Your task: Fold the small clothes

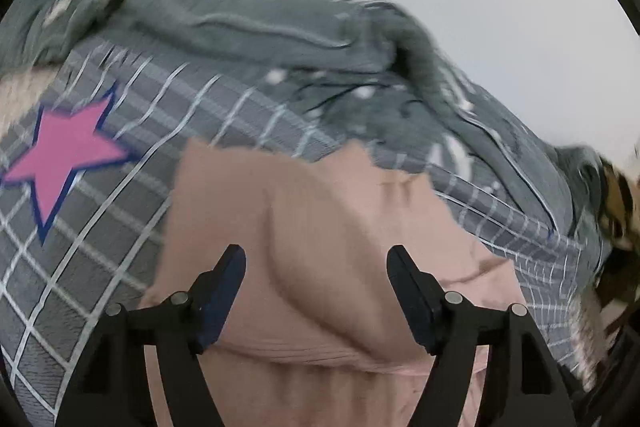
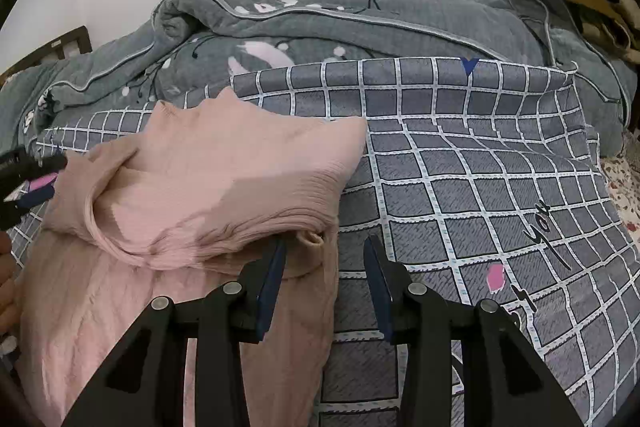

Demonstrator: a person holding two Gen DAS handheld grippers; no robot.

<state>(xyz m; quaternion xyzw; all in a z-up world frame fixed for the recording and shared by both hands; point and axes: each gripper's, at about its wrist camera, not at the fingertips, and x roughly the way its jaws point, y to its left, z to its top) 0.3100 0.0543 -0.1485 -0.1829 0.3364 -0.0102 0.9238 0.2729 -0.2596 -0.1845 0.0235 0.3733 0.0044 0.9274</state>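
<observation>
Pink garment (image 2: 224,179) lies on the grid-pattern sheet (image 2: 460,187), upper part doubled over the lower body, so one fold looks done, roughly. Fold edge is bunched, not flat; bottom section is still long and unfolded. Left gripper (image 1: 316,259) hovers over the pink cloth, jaws apart, holding nothing. Right gripper (image 2: 325,251) sits at the garment's right edge, jaws apart, left finger touching the folded hem. Grey quilt (image 2: 320,23) heaped behind. Left to do: flatten, fold again.

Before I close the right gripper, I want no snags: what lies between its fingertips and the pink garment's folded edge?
Nothing: in the right wrist view the open right gripper frames the pink garment edge and bare checked sheet.
</observation>
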